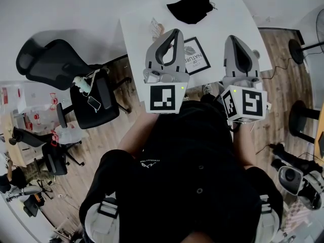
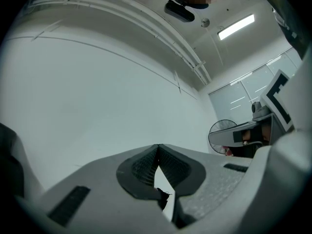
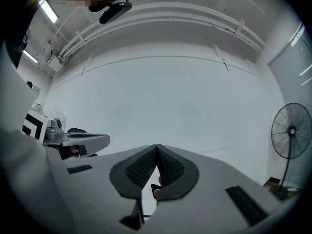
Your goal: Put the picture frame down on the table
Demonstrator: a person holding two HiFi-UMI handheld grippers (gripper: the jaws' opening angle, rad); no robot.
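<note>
Black-edged rectangular picture frame (image 1: 196, 54) lies flat on the white desk (image 1: 228, 14), partly hidden behind my left gripper (image 1: 174, 33). Left and right gripper (image 1: 233, 38) fingers (image 3: 139, 168) are pressed together, empty.

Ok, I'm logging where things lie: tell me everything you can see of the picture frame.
The picture frame is a thin black rectangle around a white print with a dark leaf and some text. It seems to lie flat, face up and askew, on the white table near its front edge. In the head view the left tool hides its left side and the right tool stands to its right; both are shut, holding nothing.
</note>
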